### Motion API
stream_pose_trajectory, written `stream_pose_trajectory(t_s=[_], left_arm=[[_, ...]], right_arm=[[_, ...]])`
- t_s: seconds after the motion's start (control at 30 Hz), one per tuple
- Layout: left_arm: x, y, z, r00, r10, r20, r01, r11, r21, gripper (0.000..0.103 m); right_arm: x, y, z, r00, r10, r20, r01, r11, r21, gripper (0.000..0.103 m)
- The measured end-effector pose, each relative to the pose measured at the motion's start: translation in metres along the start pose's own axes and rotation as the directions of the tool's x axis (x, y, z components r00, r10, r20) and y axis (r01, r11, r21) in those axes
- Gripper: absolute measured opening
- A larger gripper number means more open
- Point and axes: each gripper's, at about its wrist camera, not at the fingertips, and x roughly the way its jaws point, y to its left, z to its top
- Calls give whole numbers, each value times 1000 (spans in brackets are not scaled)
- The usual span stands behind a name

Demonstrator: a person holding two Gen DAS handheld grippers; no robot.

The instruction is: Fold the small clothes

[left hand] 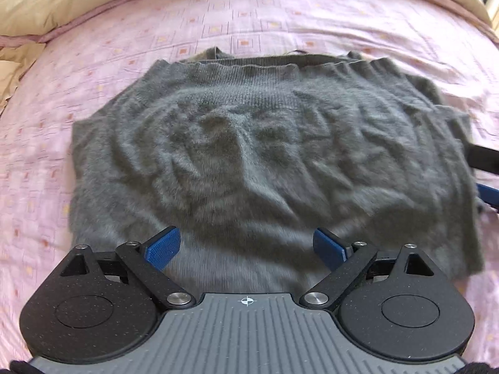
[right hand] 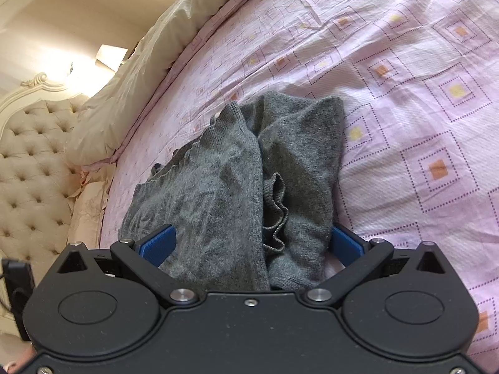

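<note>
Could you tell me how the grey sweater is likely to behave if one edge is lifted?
The grey sweater will probably drape limply; it already lies wrinkled and bunched on the bedsheet. Its fuzzy knit should grip the blue pads rather than slip. It looks light, though the folded layers may slide apart.

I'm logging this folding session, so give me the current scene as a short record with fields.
garment: grey fuzzy knit sweater, folded over, rumpled
surface: pink patterned bedsheet
left gripper: open, fingers above the sweater's near edge
right gripper: open, fingers astride the sweater's bunched side
background: beige pillow, tufted cream headboard
</note>
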Motion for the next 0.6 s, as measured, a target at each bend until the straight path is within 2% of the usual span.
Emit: stream_pose_trajectory(t_s=[0.13,0.2,0.23,0.33,0.4,0.43,0.47,0.6], left_arm=[[-26,1,-25,1000,0,1,0,1000,1,93],[-36,4,-39,1000,2,-2,-2,1000,0,93],[-40,6,-45,1000,2,-1,-2,1000,-2,93],[-48,12,-57,1000,-10,-6,9,1000,-7,93],[-48,17,-62,1000,-18,-12,18,1000,-7,93],[-49,21,-65,1000,-21,-12,21,1000,-5,93],[-50,23,-67,1000,-23,-11,23,1000,-4,93],[-48,38,-70,999,-51,1,51,999,-4,93]], right_arm=[[1,-1,2,1000,5,1,-5,1000,14,99],[4,0,3,1000,4,-8,-4,1000,11,86],[7,-1,4,1000,5,-20,-4,1000,17,75],[11,2,5,1000,-5,-21,5,1000,23,70],[15,6,5,999,-29,-37,29,999,19,55],[18,7,5,997,-45,-54,46,999,18,37],[22,8,4,996,-56,-71,58,998,18,32],[20,25,2,992,-121,-46,121,993,-9,31]])
